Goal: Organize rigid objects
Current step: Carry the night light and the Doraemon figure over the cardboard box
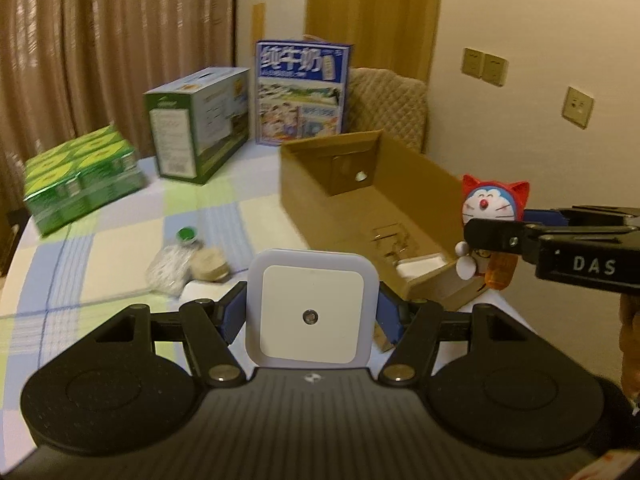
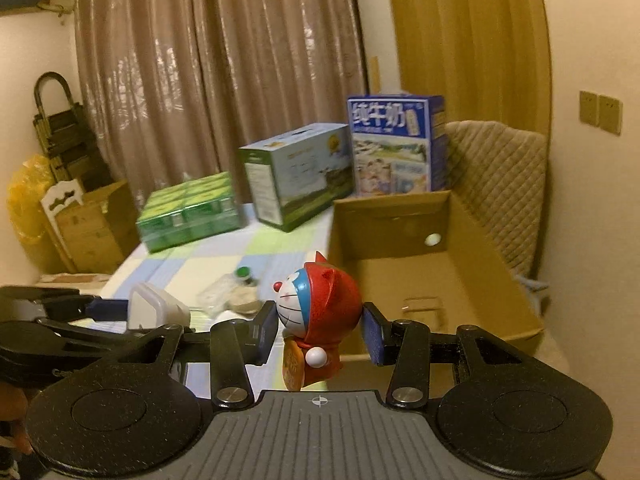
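Observation:
My left gripper (image 1: 312,312) is shut on a white square night light (image 1: 312,304), held above the table just left of the open cardboard box (image 1: 320,184). My right gripper (image 2: 320,330) is shut on a Doraemon figure with a red hood (image 2: 320,312), held at the box's near edge (image 2: 400,208). The figure also shows at the right of the left wrist view (image 1: 492,208), with the right gripper (image 1: 500,236) around it. The night light shows at the left of the right wrist view (image 2: 152,312).
A small bottle with a green cap (image 1: 186,236) and a round tan object (image 1: 210,266) lie on the checked tablecloth (image 1: 100,252). A green carton pack (image 1: 80,180), a green-white box (image 1: 200,124) and a blue milk box (image 1: 302,92) stand at the far edge. A quilted chair (image 1: 392,100) is behind the cardboard box.

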Demonstrator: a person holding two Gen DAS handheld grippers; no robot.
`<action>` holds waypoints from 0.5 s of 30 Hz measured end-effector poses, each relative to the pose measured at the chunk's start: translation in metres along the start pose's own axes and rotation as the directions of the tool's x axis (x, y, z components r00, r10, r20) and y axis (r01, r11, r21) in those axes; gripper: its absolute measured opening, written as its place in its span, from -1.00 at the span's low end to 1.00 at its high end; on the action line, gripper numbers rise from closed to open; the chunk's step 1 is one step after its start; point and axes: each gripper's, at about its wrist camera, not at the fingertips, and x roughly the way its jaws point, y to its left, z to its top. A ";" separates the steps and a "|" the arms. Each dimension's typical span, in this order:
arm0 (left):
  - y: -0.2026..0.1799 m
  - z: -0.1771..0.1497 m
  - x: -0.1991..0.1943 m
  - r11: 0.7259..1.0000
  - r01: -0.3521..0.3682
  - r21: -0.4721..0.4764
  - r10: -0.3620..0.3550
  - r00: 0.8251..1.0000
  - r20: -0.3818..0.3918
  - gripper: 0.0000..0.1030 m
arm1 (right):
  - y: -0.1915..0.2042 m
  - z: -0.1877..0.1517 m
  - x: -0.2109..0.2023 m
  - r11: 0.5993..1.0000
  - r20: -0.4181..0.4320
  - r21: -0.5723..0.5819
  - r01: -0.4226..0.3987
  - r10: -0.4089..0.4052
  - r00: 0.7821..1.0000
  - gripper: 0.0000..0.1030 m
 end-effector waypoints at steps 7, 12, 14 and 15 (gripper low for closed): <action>-0.034 0.025 0.017 0.998 0.046 0.043 -0.047 0.999 0.007 0.19 | -0.029 0.005 -0.008 0.999 0.001 -0.007 0.043 -0.043 0.999 -0.19; -0.052 0.037 0.023 0.995 0.063 0.074 -0.064 0.998 0.008 0.19 | -0.045 0.006 -0.011 0.999 0.002 -0.001 0.054 -0.054 0.999 -0.19; -0.058 0.041 0.025 0.994 0.068 0.086 -0.069 0.998 0.007 0.19 | -0.051 0.007 -0.011 0.998 -0.001 0.001 0.056 -0.056 0.998 -0.19; -0.060 0.043 0.026 0.994 0.068 0.091 -0.069 0.998 0.006 0.19 | -0.053 0.007 -0.010 0.998 -0.003 0.001 0.057 -0.057 0.998 -0.19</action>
